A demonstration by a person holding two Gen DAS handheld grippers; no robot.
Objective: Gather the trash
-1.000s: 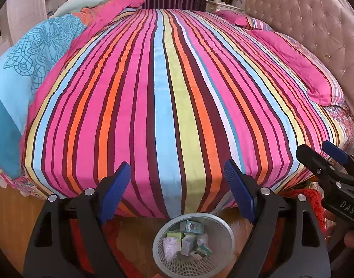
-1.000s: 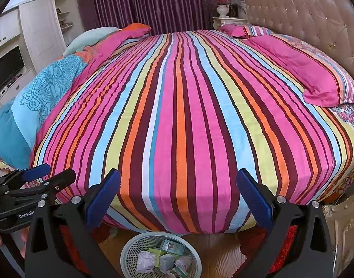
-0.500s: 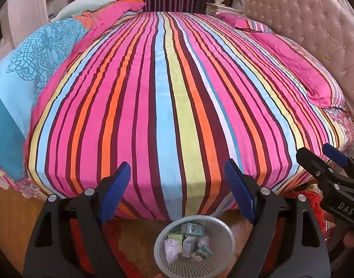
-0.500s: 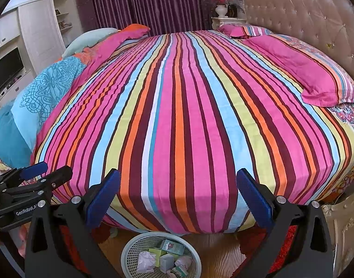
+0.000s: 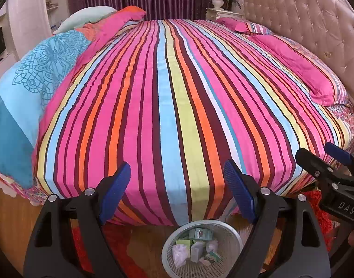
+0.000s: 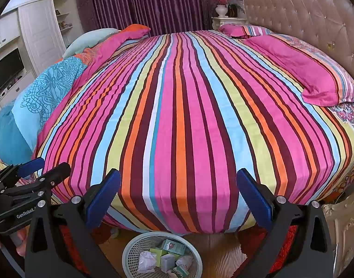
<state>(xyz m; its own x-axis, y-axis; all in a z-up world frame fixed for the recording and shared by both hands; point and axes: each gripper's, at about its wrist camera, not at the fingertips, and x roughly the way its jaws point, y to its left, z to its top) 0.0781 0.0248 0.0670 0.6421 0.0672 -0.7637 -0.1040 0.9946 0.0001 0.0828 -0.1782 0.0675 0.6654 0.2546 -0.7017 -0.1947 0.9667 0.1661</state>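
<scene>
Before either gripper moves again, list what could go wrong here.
1. The mesh wastebasket stands on the floor against the foot of the striped bedspread, directly below both open grippers; a careless downward sweep of the left gripper or right gripper could tip it and spill the cartons and crumpled tissues.
2. The grippers sit close side by side, so they may collide.

Multicoloured striped bedspread [image 5: 177,106], pink pillow [image 5: 300,69], purple curtains [image 6: 153,2], white basket [image 5: 232,236]
</scene>
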